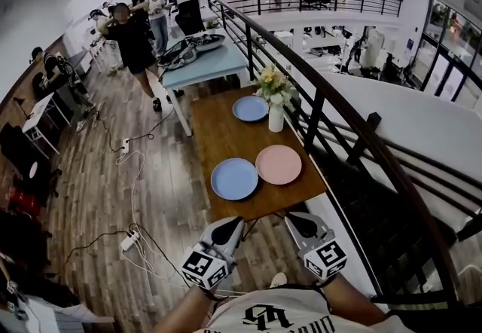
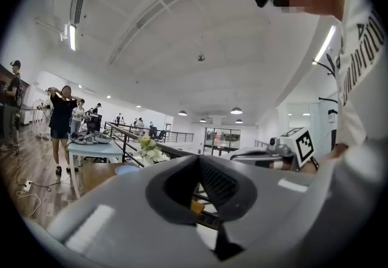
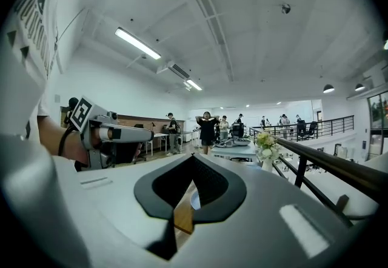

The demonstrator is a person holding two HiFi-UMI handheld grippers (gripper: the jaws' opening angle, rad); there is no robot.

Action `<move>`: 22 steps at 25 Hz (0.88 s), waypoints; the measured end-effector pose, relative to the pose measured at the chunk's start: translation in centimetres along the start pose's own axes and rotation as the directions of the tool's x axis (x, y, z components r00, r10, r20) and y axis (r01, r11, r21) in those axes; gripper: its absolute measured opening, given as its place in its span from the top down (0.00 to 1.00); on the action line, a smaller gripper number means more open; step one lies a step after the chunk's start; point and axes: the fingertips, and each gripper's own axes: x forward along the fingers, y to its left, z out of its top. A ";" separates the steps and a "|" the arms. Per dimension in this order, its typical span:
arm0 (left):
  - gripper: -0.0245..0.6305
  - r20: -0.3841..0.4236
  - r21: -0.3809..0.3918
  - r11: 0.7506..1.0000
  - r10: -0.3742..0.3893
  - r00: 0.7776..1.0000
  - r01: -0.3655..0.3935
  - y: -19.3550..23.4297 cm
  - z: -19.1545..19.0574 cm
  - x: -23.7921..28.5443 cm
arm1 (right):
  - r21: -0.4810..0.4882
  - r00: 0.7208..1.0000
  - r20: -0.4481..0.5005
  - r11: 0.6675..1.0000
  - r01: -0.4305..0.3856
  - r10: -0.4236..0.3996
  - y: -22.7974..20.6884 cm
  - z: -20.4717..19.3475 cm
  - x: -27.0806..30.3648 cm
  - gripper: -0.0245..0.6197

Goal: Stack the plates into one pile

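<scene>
Three plates lie apart on a wooden table (image 1: 218, 135): a blue plate (image 1: 234, 178) near the front, a pink plate (image 1: 279, 164) touching its right side, and a second blue plate (image 1: 250, 108) at the far end. My left gripper (image 1: 235, 222) and right gripper (image 1: 292, 217) hover side by side just off the table's front edge, both shut and holding nothing. In the left gripper view the jaws (image 2: 197, 161) meet in a point, with the far blue plate (image 2: 126, 169) beyond. In the right gripper view the jaws (image 3: 193, 159) are likewise together.
A white vase of flowers (image 1: 276, 102) stands by the far plate at the table's right edge. A black railing (image 1: 324, 98) runs along the right side. A light blue table (image 1: 207, 60) stands behind. Cables and a power strip (image 1: 130, 238) lie on the floor at left; people stand farther back.
</scene>
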 end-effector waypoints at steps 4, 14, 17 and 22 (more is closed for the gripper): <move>0.89 -0.021 -0.016 1.000 0.019 1.000 -0.019 1.4 -1.3 3.5 | 0.006 1.000 0.002 1.000 -0.021 0.020 -3.5 -0.4 1.2 0.96; 0.89 -0.025 -0.036 0.998 0.046 0.999 -0.047 3.0 -1.8 8.6 | 0.007 0.998 -0.023 0.999 -0.051 0.051 -8.3 -1.0 3.5 0.96; 0.89 -0.031 -0.039 0.999 0.027 0.999 -0.029 3.7 -1.8 9.9 | 0.012 0.999 -0.026 0.999 -0.035 0.036 -9.2 -1.0 4.3 0.96; 0.89 -0.039 -0.044 0.999 -0.005 0.999 0.003 4.9 -1.2 11.7 | 0.017 0.999 -0.045 1.000 0.002 -0.002 -10.9 -0.7 5.2 0.96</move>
